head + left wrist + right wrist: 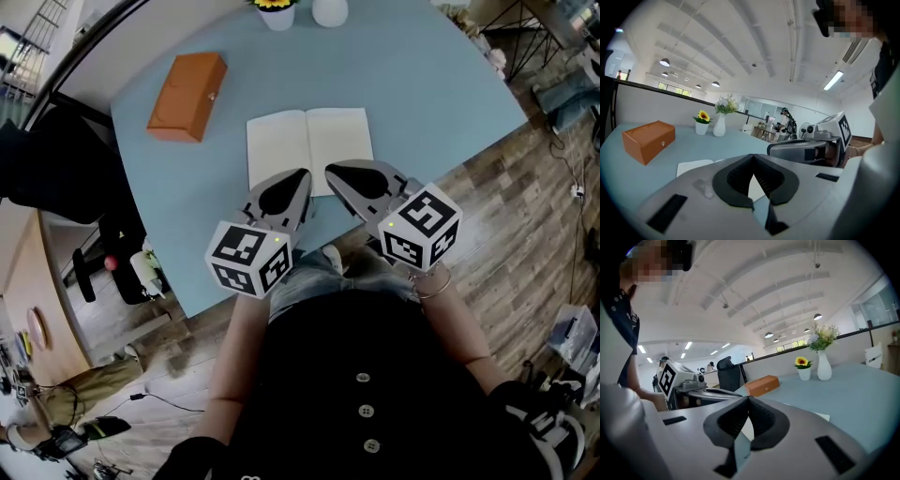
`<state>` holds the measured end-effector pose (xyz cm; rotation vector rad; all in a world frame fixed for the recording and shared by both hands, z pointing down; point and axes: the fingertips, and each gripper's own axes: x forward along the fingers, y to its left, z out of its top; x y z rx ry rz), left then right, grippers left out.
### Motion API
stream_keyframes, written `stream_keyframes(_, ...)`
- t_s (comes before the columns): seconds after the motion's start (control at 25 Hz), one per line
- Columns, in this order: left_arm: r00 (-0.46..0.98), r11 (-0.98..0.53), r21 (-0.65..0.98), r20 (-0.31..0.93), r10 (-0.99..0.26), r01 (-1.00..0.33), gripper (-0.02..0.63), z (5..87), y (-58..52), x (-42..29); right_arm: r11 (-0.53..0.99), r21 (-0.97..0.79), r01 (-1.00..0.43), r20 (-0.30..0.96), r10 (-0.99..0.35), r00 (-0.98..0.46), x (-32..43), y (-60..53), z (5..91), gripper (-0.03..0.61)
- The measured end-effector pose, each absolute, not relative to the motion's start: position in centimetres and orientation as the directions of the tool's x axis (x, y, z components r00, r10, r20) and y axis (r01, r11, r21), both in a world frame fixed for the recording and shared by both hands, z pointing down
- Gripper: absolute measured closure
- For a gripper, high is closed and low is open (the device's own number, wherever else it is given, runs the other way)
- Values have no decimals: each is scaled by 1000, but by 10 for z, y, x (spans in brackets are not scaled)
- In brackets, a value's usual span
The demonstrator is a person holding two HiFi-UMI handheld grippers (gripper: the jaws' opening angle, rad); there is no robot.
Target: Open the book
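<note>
Pale blue and smooth, the table (422, 94) carries the book (309, 145) at its centre. It lies open and flat, with two blank cream pages either side of a straight spine fold. The left tongs (298, 180) and right tongs (337, 173) are poised at the book's 6 o'clock edge, each pinched together on nothing, grey shells with ribbed black pads. A boxy orange case (187, 96) sits at 10 o'clock. The opening looks done. The risk I judge is thin pages springing shut, or a hard tip snagging and creasing the paper edge.
</note>
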<state>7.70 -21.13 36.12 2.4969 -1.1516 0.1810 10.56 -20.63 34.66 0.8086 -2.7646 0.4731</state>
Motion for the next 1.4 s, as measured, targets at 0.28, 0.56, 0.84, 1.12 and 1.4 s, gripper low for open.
stream_keyframes(0.28, 638, -581, 265, 296, -711, -770, 601, 368, -201, 72, 803, -218, -554, 327, -475, -817, 104, -198, 355, 577)
stream_keyframes(0.56, 613, -557, 257, 329, -718, -790, 601, 380, -195, 66, 771, -224, -596, 373, -497, -783, 110, -199, 372, 577)
stream_keyframes(0.84, 600, -534, 274, 353, -718, -800, 601, 392, -197, 65, 757, -237, -609, 410, -490, -769, 110, -198, 389, 577)
stream_keyframes(1.12, 591, -517, 286, 396, -702, -806, 601, 406, -191, 64, 752, -232, -616, 422, -493, -761, 111, -197, 394, 577)
stream_keyframes(1.4, 613, -541, 290, 400, -681, -790, 601, 407, -187, 75, 761, -238, -603, 430, -475, -768, 109, -196, 398, 577)
